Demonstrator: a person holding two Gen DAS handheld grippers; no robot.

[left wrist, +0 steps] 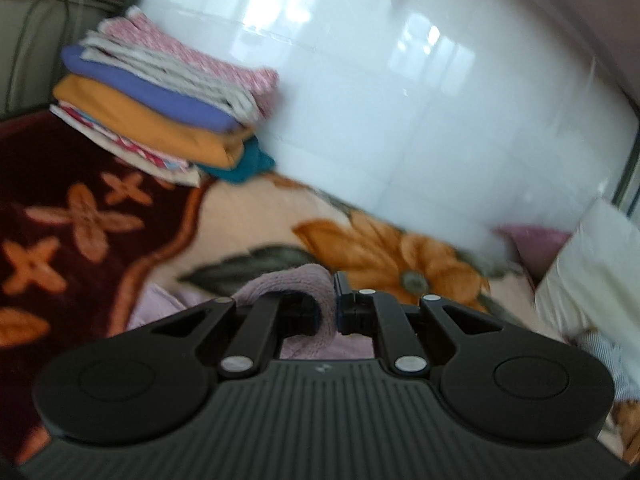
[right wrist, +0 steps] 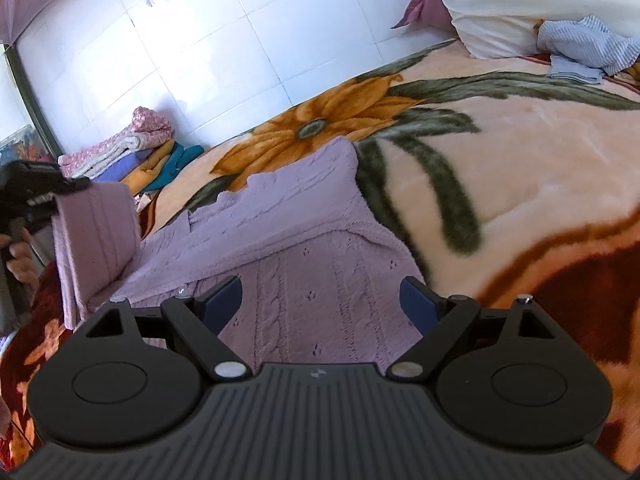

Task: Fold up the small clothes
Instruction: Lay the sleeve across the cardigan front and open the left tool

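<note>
A lilac cable-knit sweater (right wrist: 288, 240) lies spread on the flowered blanket (right wrist: 520, 168). My left gripper (left wrist: 335, 312) is shut on a fold of the sweater (left wrist: 296, 280), which bunches over its fingers. In the right wrist view that gripper (right wrist: 44, 186) sits at the far left and holds one edge of the sweater lifted, so a flap (right wrist: 96, 236) hangs from it. My right gripper (right wrist: 320, 304) hovers low over the sweater's near part with its blue pads (right wrist: 418, 304) wide apart and nothing between them.
A stack of folded clothes (left wrist: 160, 108) stands by the white tiled wall (left wrist: 400, 80). A cream pillow (right wrist: 520, 4), a mauve cushion (right wrist: 424, 8) and a crumpled blue striped garment (right wrist: 588, 44) lie at the bed's far end. A hand (right wrist: 18, 256) grips the left tool.
</note>
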